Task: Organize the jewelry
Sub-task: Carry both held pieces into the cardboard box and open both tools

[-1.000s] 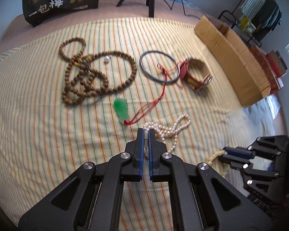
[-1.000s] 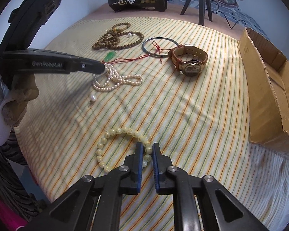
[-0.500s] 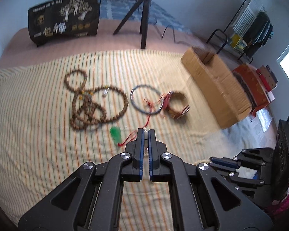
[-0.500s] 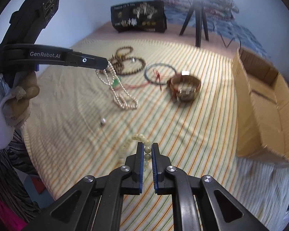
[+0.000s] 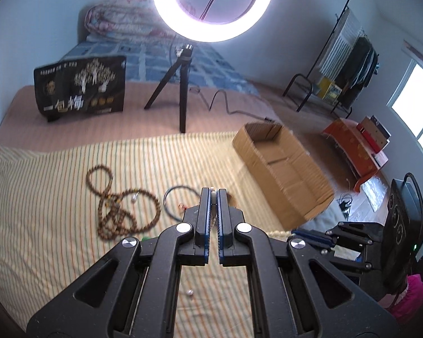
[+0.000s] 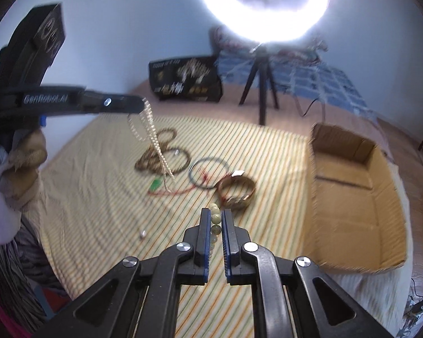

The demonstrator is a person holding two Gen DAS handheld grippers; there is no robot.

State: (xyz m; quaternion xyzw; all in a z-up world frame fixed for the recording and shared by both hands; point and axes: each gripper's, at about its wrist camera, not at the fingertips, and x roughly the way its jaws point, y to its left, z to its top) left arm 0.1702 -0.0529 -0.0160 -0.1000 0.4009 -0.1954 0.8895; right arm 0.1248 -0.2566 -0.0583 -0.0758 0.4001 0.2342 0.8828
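Left hand-held gripper [image 5: 212, 197]: you had it clamped on the pearl necklace [image 6: 155, 146], raised well above the striped cloth [image 5: 42, 197].
Pearl necklace: hung in loose strands from your left jaws, swinging and blurred; lowest strand dangled over the wooden bead mala [image 5: 121, 214].
Right hand-held gripper [image 6: 215, 219]: you had it closed on the pale bead bracelet [image 6: 215, 218], beads stacked between the jaws.
Cardboard box [image 5: 284, 163]: open, at 2 o'clock of your left gripper, at 3 o'clock of your right; the likely destination.
Left on the cloth: mala, dark bangle [image 6: 208, 176], green pendant [image 6: 155, 183] on a red cord, watch [image 6: 237, 191], one loose pearl [image 6: 142, 234].
Risk, snag: your trailing strands could have caught the mala or the red cord and dragged them along.
Risk, slip: you held only a few pearls; the swing could have pulled them free.
Risk, breakage: that loose pearl suggested a weak string; a jerk could have shed more.
Risk, collision: both your grippers headed boxward could have crossed paths and tangled.
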